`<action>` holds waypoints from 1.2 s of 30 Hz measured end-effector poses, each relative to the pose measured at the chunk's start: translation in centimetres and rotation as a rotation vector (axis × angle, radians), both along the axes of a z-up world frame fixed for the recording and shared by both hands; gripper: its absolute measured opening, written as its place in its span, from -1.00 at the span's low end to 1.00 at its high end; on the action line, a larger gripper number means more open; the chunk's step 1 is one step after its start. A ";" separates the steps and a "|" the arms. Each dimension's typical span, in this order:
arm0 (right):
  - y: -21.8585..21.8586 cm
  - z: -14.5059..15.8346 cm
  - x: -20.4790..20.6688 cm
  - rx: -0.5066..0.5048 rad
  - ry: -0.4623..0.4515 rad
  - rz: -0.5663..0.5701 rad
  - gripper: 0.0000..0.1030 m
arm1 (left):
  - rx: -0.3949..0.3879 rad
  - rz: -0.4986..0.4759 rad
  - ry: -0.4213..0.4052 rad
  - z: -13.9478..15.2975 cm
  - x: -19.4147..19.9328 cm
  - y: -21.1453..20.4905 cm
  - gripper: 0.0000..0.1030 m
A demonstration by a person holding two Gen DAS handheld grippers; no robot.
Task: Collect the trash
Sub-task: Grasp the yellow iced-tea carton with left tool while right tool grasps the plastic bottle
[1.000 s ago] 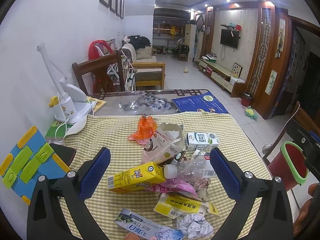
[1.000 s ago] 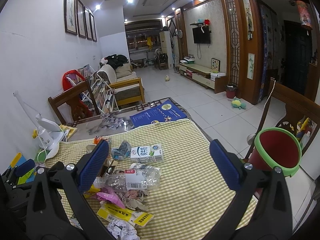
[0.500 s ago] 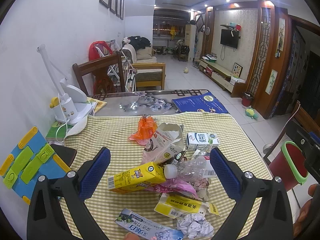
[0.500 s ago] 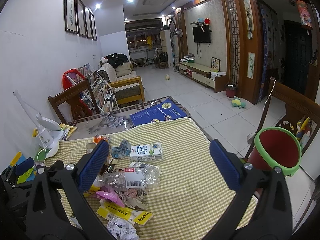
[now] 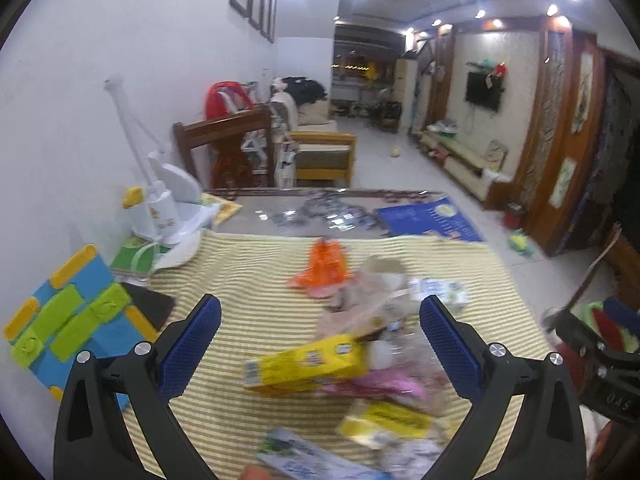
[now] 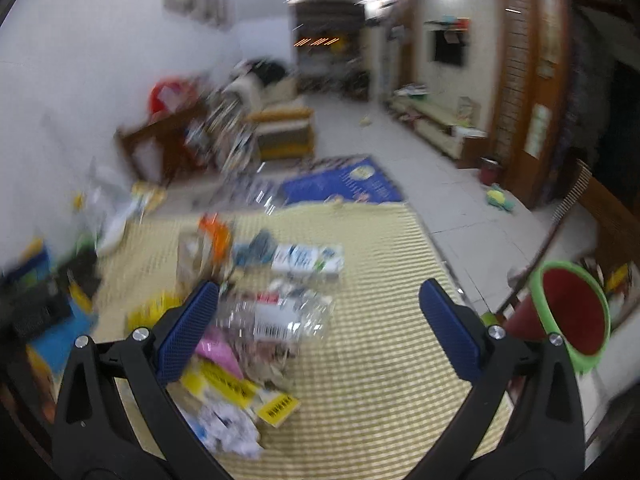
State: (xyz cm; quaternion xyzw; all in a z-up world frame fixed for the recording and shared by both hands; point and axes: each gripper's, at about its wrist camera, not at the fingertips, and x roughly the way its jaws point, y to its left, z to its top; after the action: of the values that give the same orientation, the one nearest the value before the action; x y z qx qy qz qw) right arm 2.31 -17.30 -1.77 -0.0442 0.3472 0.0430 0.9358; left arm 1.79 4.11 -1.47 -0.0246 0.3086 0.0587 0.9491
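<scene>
A pile of trash lies on the checked tablecloth: a yellow carton, an orange wrapper, a crumpled clear bottle, a white milk carton, a yellow flat box and crumpled paper. My left gripper is open and empty above the yellow carton. My right gripper is open and empty above the clear bottle. A red bin with a green rim stands right of the table.
A white desk lamp and a blue-green toy board sit at the table's left. A blue book lies at the far edge. A wooden chair stands behind the table. Both views are motion-blurred.
Both grippers have moved forward and down toward the trash pile, which looks larger and blurred. The right gripper swung left toward the bottle. Both stay open.
</scene>
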 end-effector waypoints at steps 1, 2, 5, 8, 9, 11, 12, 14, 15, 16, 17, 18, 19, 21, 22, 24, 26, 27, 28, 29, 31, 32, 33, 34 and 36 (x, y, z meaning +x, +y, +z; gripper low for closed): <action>0.6 -0.6 0.6 -0.033 0.027 0.034 0.93 | 0.030 0.012 0.005 -0.5 0.0 0.2 0.86; 1.5 -1.9 2.0 -0.103 0.084 0.110 0.93 | 0.050 0.021 0.011 -0.9 0.0 0.4 0.86; 3.3 -4.5 4.9 -0.201 0.200 0.263 0.93 | 0.075 0.012 0.068 -2.4 0.3 1.1 0.86; 5.0 -6.9 7.8 -0.287 0.313 0.419 0.93 | 0.019 -0.067 0.133 -3.6 0.5 1.9 0.86; 5.8 -7.7 8.6 -0.343 0.338 0.469 0.93 | 0.014 -0.086 0.132 -3.8 0.3 2.1 0.86; 6.9 -9.0 9.8 -0.416 0.394 0.557 0.93 | 0.015 -0.119 0.123 -4.1 0.3 2.3 0.86; 7.5 -9.7 10.3 -0.447 0.436 0.605 0.93 | 0.014 -0.149 0.124 -4.3 0.6 2.4 0.86; 8.0 -10.8 10.6 -0.479 0.498 0.673 0.78 | 0.014 -0.211 0.150 -5.1 1.4 2.2 0.86; 8.4 -11.3 10.6 -0.496 0.519 0.699 0.66 | 0.019 -0.237 0.167 -5.6 1.9 2.0 0.86; 8.6 -11.5 10.5 -0.497 0.528 0.711 0.36 | 0.027 -0.288 0.197 -6.4 2.8 2.0 0.85; 8.6 -11.5 10.3 -0.488 0.537 0.725 0.30 | 0.031 -0.324 0.216 -7.1 3.1 1.7 0.85; 8.6 -11.4 10.3 -0.464 0.544 0.729 0.28 | 0.041 -0.370 0.241 -7.8 3.6 1.6 0.85; 8.4 -11.1 10.1 -0.410 0.564 0.730 0.25 | 0.078 -0.419 0.270 -8.8 4.3 1.4 0.85; 7.4 -10.4 9.9 -0.325 0.573 0.717 0.24 | 0.139 -0.459 0.299 -10.1 5.1 1.3 0.83; 6.4 -9.8 9.5 -0.257 0.574 0.700 0.23 | 0.171 -0.486 0.323 -10.9 5.8 1.3 0.79; 4.9 -8.9 9.4 -0.126 0.574 0.658 0.21 | 0.197 -0.505 0.348 -11.8 6.6 1.4 0.78; 3.0 -8.2 9.1 0.032 0.567 0.605 0.15 | 0.199 -0.523 0.374 -12.4 7.5 1.4 0.73; 2.4 -8.0 9.2 0.096 0.564 0.579 0.10 | 0.193 -0.535 0.386 -12.6 7.8 1.5 0.68; 1.6 -7.9 8.9 0.153 0.561 0.549 0.03 | 0.190 -0.548 0.401 -12.9 8.3 1.3 0.63; 1.0 -7.9 8.8 0.193 0.560 0.528 0.02 | 0.190 -0.553 0.410 -13.2 8.5 1.2 0.57; -0.5 -8.1 8.2 0.262 0.557 0.466 0.00 | 0.183 -0.558 0.439 -13.7 9.2 0.9 0.20; -0.8 -8.3 8.2 0.264 0.553 0.448 -0.01 | 0.185 -0.553 0.442 -14.0 9.2 0.5 0.15; -1.3 -8.5 8.0 0.276 0.550 0.419 -0.01 | 0.199 -0.540 0.436 -14.1 9.3 0.3 0.08; -1.7 -8.9 8.1 0.296 0.550 0.399 -0.01 | 0.193 -0.533 0.430 -14.0 9.2 0.3 -0.10; -2.9 -8.8 7.6 0.361 0.536 0.341 -0.02 | 0.171 -0.512 0.417 -13.4 9.1 0.5 -0.32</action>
State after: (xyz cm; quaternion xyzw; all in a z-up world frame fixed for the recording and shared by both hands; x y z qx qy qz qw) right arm 9.93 -20.21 -10.60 0.0774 0.5545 0.2693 0.7836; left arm 10.87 4.66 -14.90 0.1459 0.4862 -0.1518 0.8481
